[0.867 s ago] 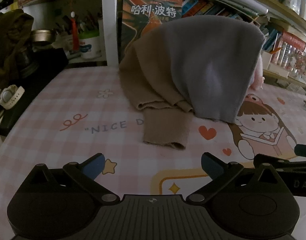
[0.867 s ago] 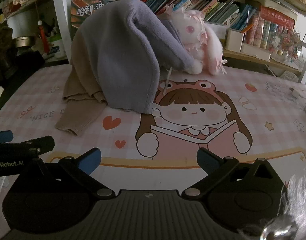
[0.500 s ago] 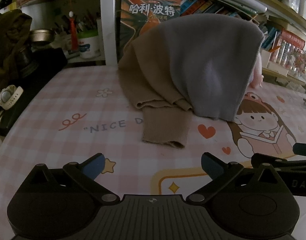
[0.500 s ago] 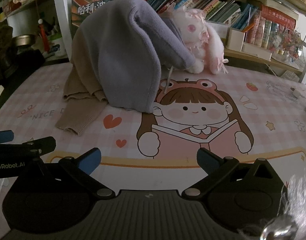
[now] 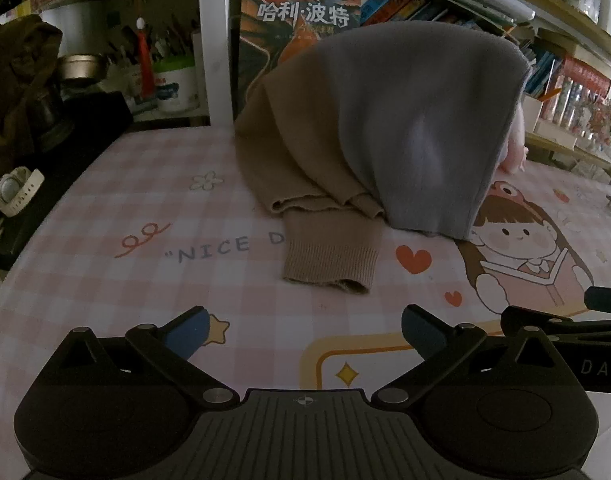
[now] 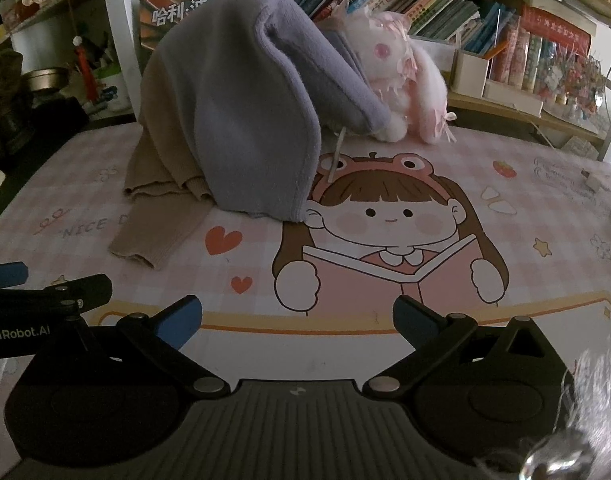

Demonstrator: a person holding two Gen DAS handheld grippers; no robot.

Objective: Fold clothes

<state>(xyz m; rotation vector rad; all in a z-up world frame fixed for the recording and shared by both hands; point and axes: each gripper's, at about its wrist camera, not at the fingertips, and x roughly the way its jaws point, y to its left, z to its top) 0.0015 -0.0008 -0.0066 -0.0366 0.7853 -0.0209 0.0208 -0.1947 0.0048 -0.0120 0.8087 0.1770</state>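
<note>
- 2 garments sit heaped at the back of the cartoon-printed table mat [image 5: 153, 264]: a tan knit sweater [image 5: 293, 160] underneath and a grey-lilac fleece garment [image 5: 417, 120] draped over it, the pile propped up against whatever stands behind it in front of the bookshelf [image 6: 425, 12]
- 1 ribbed sweater cuff [image 5: 329, 264] lies flat on the mat, pointing out of the pile toward the grippers; its long axis runs roughly from the pile toward the near edge, slightly slanted
- The left gripper [image 5: 301, 330] is spread wide with nothing between its blue fingertips [image 5: 185, 330]; it hovers over the mat, angled downward, and the cuff lies straight ahead of it, near but apart
- The right gripper [image 6: 295, 320] is likewise released and empty, over the printed girl with the book; from it the pile lies ahead and to the left, with the fleece hem [image 6: 265, 210] the closest cloth
- In the right wrist view the left gripper shows at the left edge, so the 2 tools sit side by side, well short of the clothes
- Judging by this layout, the left hand is nearer the cuff and the right hand nearer the fleece; folding has not started, and the pile must first be pulled down and spread flat
- A pink-and-white plush toy [image 6: 401, 80] sits just behind the fleece and touches it, so it could get dragged along
</note>
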